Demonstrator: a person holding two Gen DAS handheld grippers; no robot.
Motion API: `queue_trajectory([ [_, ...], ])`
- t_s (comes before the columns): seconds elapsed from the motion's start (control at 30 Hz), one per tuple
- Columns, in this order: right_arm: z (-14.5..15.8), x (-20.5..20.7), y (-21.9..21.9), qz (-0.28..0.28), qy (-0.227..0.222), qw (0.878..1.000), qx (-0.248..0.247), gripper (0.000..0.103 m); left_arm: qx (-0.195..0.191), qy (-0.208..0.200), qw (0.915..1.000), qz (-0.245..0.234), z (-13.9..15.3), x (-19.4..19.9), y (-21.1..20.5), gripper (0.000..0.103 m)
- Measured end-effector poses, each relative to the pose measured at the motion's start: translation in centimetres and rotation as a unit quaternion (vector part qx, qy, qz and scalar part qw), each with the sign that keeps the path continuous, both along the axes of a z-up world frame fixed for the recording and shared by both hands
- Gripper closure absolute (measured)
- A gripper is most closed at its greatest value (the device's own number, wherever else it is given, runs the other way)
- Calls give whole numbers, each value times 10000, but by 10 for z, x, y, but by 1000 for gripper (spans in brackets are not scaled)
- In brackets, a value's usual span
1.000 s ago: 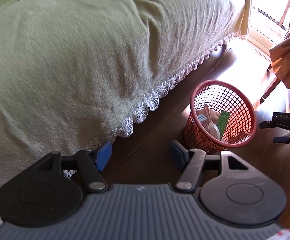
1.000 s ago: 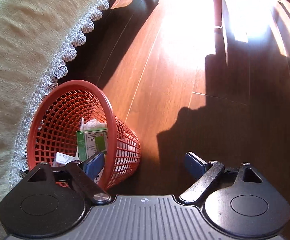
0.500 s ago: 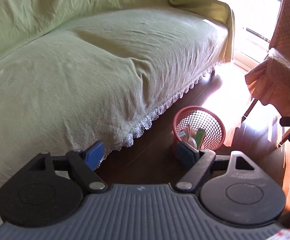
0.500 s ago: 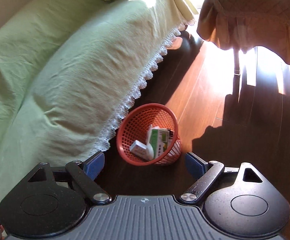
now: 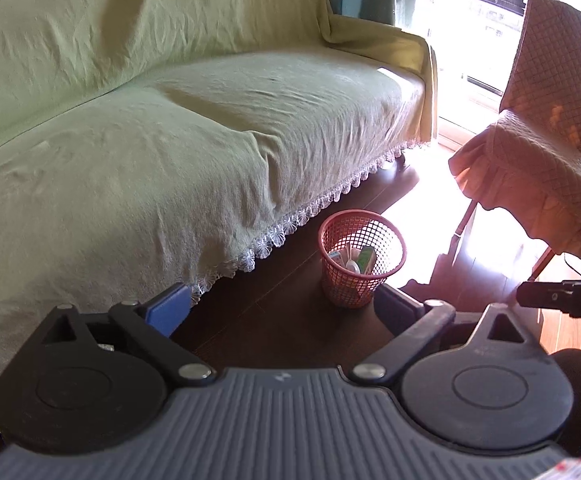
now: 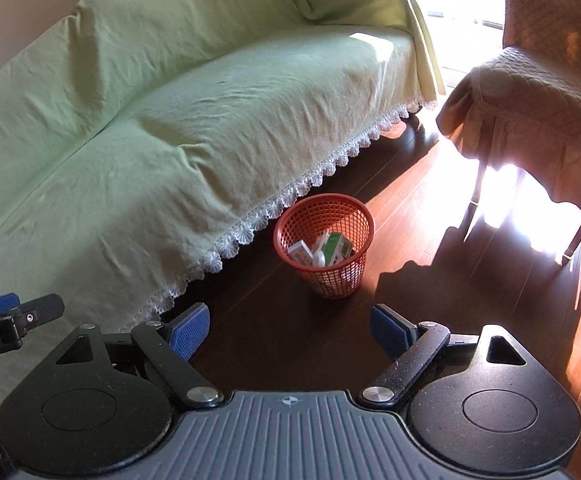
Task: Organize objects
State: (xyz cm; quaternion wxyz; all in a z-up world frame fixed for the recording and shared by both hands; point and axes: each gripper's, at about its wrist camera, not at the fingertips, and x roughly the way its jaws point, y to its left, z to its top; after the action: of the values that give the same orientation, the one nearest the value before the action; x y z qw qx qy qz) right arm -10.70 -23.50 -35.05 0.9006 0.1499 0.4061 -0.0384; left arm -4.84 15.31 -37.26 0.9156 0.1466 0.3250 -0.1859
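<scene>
Pulling back from basket (image 5: 361,258), now looking smaller, farther off than moment ago. Left gripper (image 5: 282,308) opening wide, holding nothing. Right gripper (image 6: 289,326) wide, holding nothing. Boxes (image 6: 332,249) sitting inside basket beside sofa (image 5: 194,128). Tidying likely finishing.

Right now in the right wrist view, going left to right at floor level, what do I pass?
Sofa cover with its lace hem → red mesh basket holding small boxes → covered chair in the sunlight. The right claw stands open and empty in the foreground.
</scene>
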Motion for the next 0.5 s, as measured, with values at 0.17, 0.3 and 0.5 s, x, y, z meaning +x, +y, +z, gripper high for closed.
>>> queue_trajectory([
  [0.17,-1,-25,24,151,-99,9995,-276,18,28,-35,10000,-17,-4,-29,8,1],
  [0.3,-4,-33,32,159,-142,9991,-364,18,181,-92,9998,-40,-10,-40,8,1],
  [0.5,-13,-34,35,301,-126,9992,-227,18,205,36,9998,54,-22,-39,10,1],
])
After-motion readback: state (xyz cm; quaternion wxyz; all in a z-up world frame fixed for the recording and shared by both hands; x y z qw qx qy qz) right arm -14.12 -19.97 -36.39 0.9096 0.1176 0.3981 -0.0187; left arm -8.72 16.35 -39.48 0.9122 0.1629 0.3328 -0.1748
